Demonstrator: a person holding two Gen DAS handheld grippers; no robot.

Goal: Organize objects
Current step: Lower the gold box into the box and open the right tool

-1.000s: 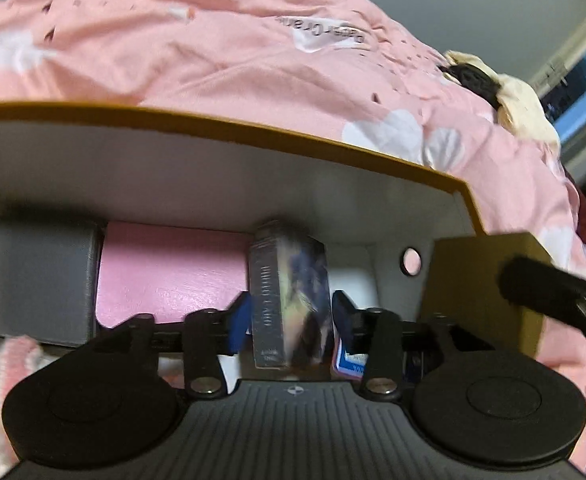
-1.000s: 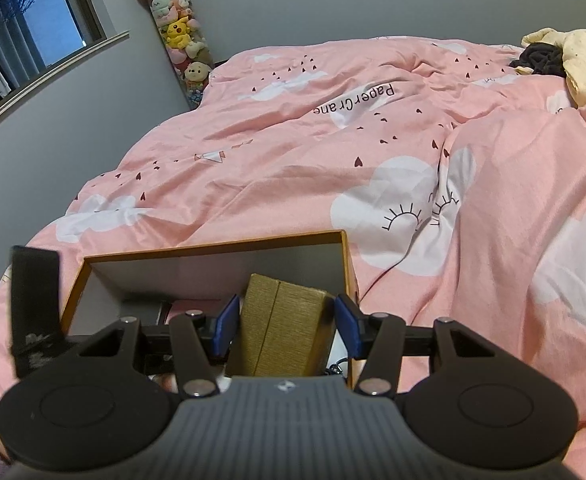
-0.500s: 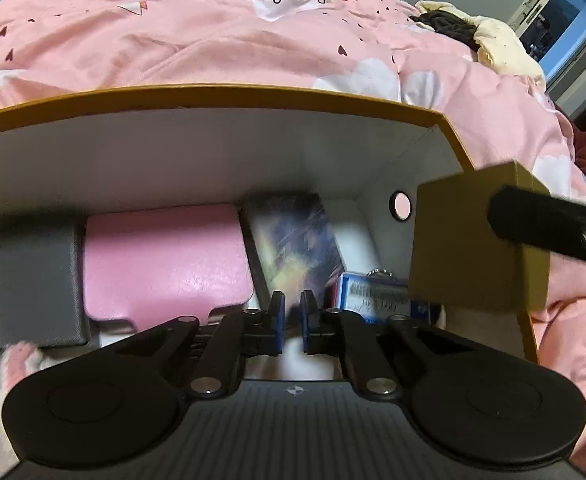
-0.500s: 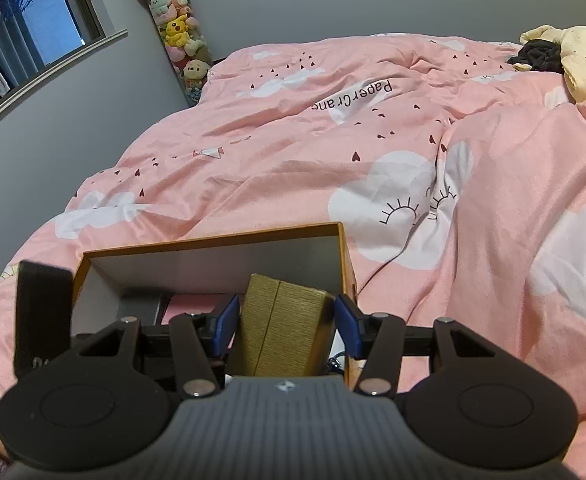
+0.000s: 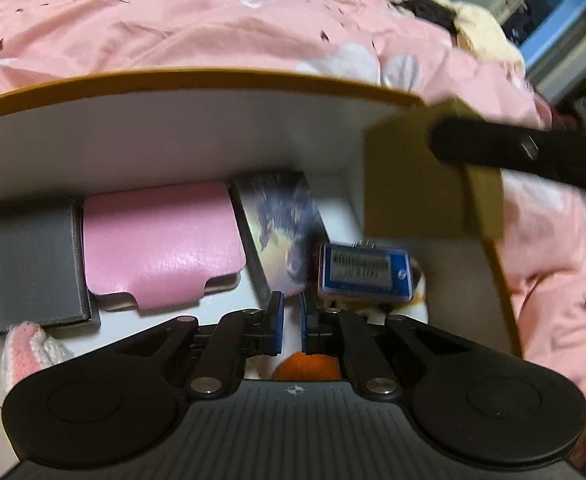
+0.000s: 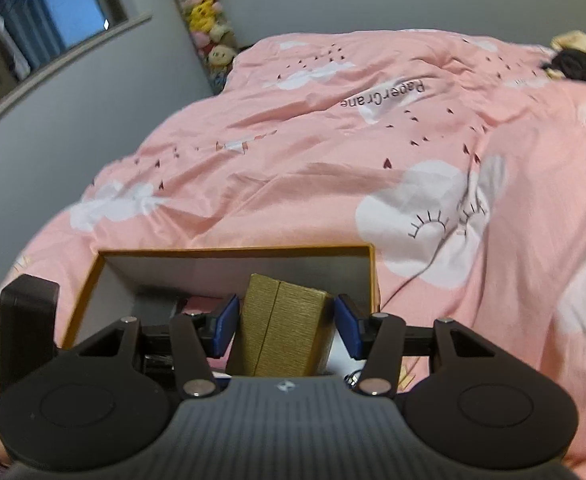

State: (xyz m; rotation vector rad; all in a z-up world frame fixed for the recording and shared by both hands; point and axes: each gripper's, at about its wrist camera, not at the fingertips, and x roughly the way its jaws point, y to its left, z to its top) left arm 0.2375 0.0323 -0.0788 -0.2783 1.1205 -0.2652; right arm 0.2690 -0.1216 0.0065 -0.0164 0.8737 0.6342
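An open storage box with an orange rim (image 5: 213, 76) and white inner walls lies on the bed. Inside lie a grey case (image 5: 33, 264), a pink case (image 5: 161, 240), a dark picture-printed card box (image 5: 281, 224) and a small blue-edged box (image 5: 363, 272). My left gripper (image 5: 290, 320) is shut and empty, just above the box floor near the card box. My right gripper (image 6: 285, 324) is shut on a gold ribbed box (image 6: 285, 332) and holds it over the box's right end; the gold box (image 5: 421, 184) also shows in the left wrist view.
The box (image 6: 233, 252) sits on a pink cloud-print duvet (image 6: 333, 152). An orange object (image 5: 309, 366) and a pink knitted item (image 5: 29, 344) lie at the box's near side. Plush toys (image 6: 209, 20) stack in the far corner. Clothes (image 6: 573, 60) lie at the far right.
My left gripper let go of the card box, which now lies flat in the storage box, then shut empty and drew back. My right gripper carried the gold box over the storage box's right end.
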